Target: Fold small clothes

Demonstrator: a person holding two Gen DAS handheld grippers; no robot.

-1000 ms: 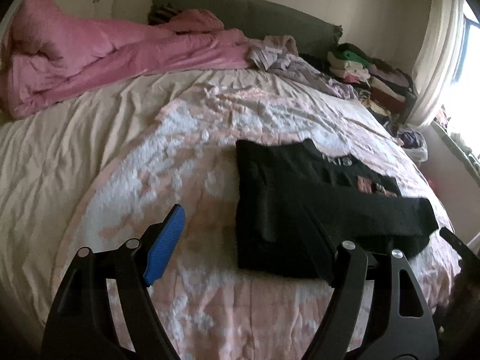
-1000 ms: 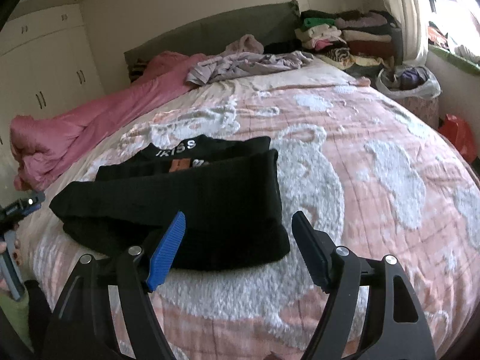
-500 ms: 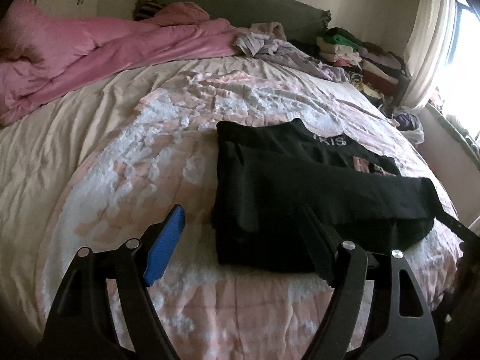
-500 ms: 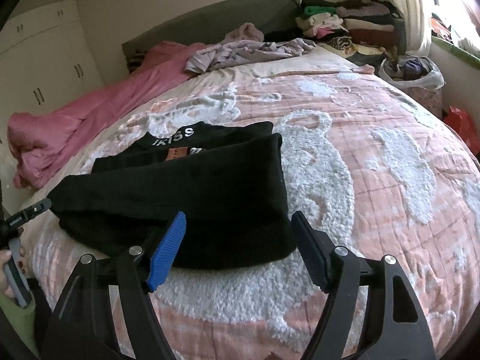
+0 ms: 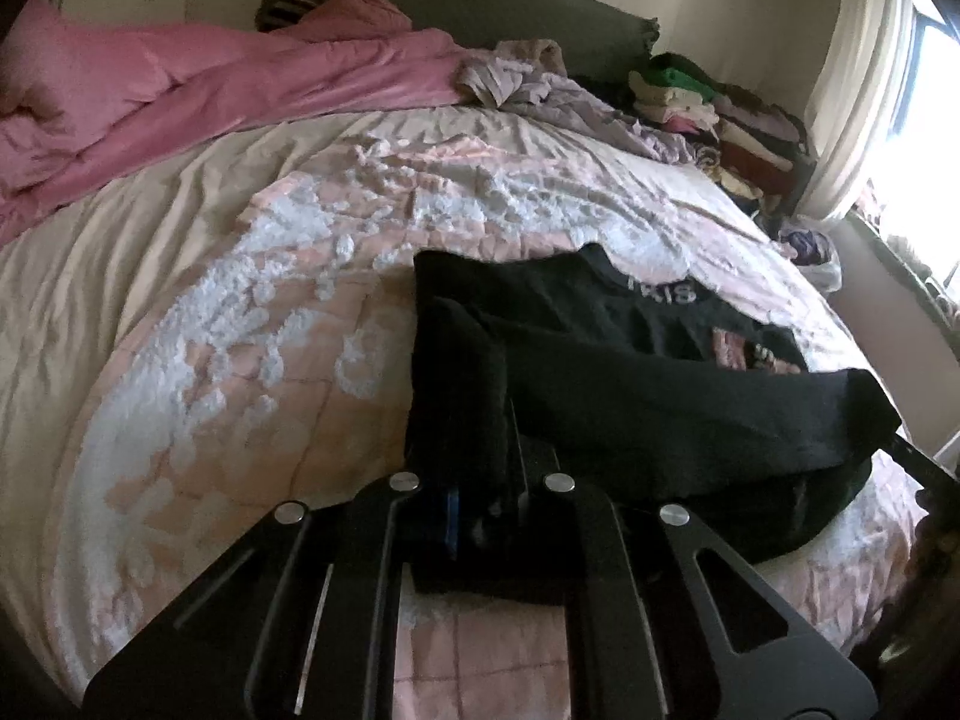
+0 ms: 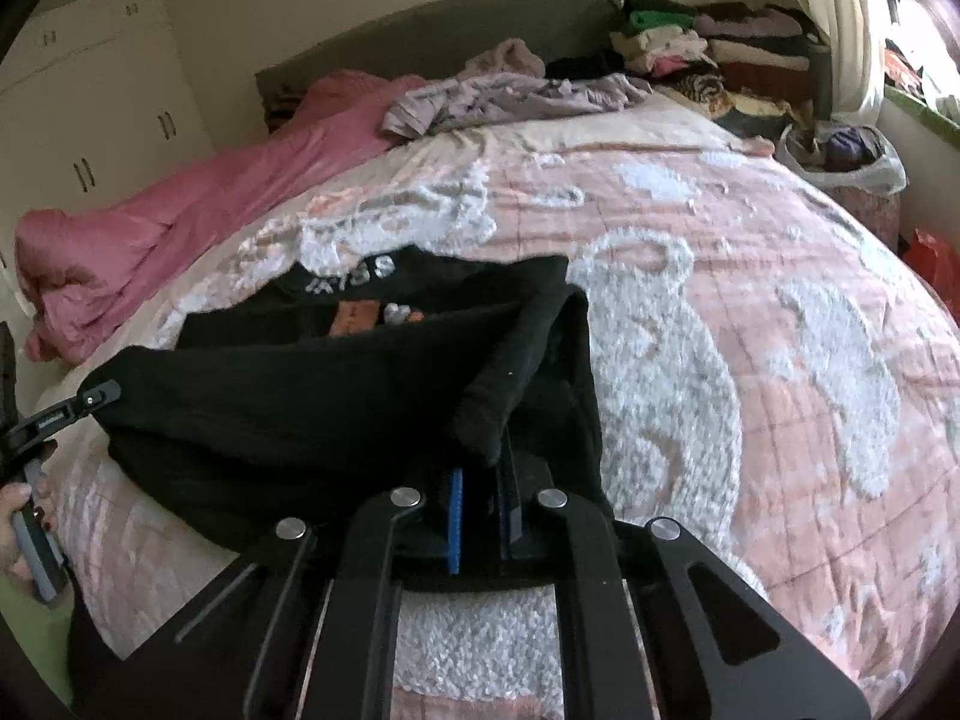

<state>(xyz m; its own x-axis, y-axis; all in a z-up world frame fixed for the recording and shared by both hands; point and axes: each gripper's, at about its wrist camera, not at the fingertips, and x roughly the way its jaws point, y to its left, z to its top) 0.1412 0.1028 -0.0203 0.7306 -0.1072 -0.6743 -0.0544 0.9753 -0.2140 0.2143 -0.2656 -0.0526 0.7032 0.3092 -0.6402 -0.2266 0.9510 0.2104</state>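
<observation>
Now left gripper [image 5: 480,480] and right gripper [image 6: 483,480] each pinch black garment [image 6: 300,396] hem.

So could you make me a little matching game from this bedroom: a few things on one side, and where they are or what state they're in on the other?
Things:
1. black top
2. pink duvet
3. folded clothes stack
4. left hand-held gripper

Place or state:
A. bunched along the far left side of the bed
B. piled at the far right corner, near the curtain
C. shut on a near corner of dark fabric
D. spread on the pink and white blanket, partly folded

Pairs: 1-D, 2-A, 3-B, 4-C
</observation>
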